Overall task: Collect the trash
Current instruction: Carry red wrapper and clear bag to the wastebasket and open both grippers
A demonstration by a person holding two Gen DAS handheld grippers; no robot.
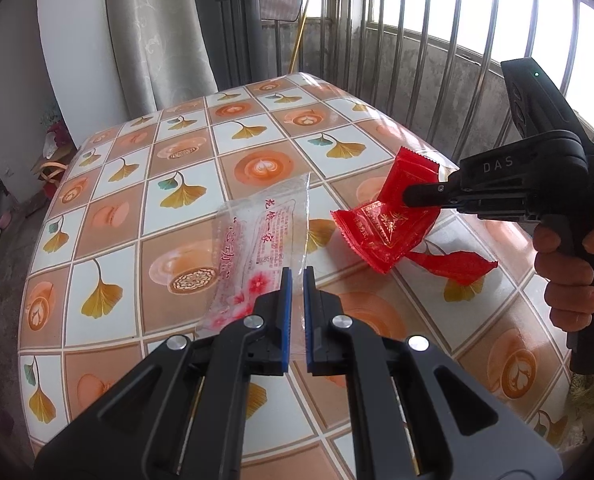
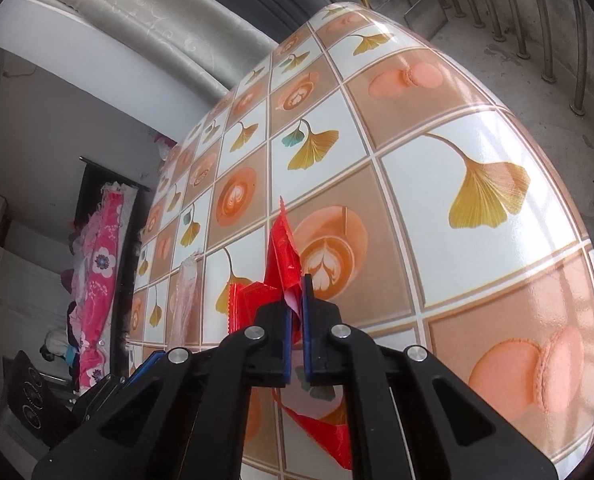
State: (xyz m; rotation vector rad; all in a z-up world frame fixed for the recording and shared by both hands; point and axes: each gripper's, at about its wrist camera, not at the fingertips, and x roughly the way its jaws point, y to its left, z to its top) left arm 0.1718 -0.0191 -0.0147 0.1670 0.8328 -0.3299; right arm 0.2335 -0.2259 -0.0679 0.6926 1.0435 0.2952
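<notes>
fingers point(image 1: 285, 300) of the left gripper point(image 1: 297, 308) are clamped on the lower edge of the clear wrapper point(image 1: 263, 236), which stands up off the table point(image 1: 137, 184). left wrist view also shows the right gripper point(image 1: 417, 195) coming in from the right, held by a hand point(image 1: 573, 268) on the pistol grip, jaws pinched on two red wrappers point(image 1: 393, 216) lifted above the cloth. a third red wrapper point(image 1: 453, 266) lies flat on the table just below them, not held.

right wrist view: right gripper point(image 2: 296, 312) closed on the red wrappers point(image 2: 283, 264), film bunched between the blue pads; loose red wrapper point(image 2: 321, 428) under the linkage.

risks: grip on both red pieces looks like a thin-edge pinch, so a jerk or reopening for the third piece could drop one. clear film is slippery, may slide out.

pose: both grippers pitched down toward the table, right one rolled sideways across the left's view.
</notes>
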